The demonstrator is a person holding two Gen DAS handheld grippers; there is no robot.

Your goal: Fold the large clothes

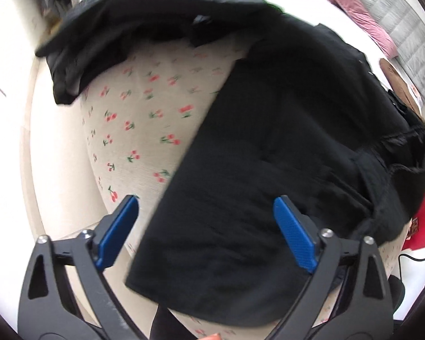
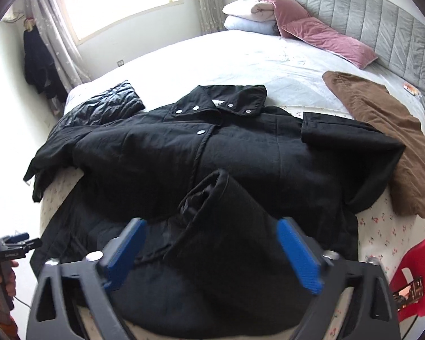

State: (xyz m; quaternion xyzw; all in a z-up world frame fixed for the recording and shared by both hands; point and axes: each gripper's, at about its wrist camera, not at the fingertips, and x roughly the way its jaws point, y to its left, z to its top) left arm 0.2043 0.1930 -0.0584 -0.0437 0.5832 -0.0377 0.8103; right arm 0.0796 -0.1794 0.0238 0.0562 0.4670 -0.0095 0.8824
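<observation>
A large black coat (image 2: pixel 240 147) lies face up across the foot of the bed, collar away from me, snaps closed. Its lower right hem is folded up over the body (image 2: pixel 218 226). One sleeve hangs off the bed's left edge (image 2: pixel 42 170); the other is folded in at the right (image 2: pixel 340 133). My right gripper (image 2: pixel 212 252) is open just above the folded hem, holding nothing. In the left wrist view my left gripper (image 1: pixel 206 226) is open over the coat's lower left edge (image 1: pixel 255 184), apart from it.
The bed has a cherry-print sheet (image 1: pixel 144 119) and a white sheet (image 2: pixel 240 59). A brown garment (image 2: pixel 388 136) lies at the right, a black quilted item (image 2: pixel 104 104) at the left. Pink pillows (image 2: pixel 320 34) and folded blankets (image 2: pixel 249 17) sit by the grey headboard. A red chair (image 2: pixel 416 274) stands at the right.
</observation>
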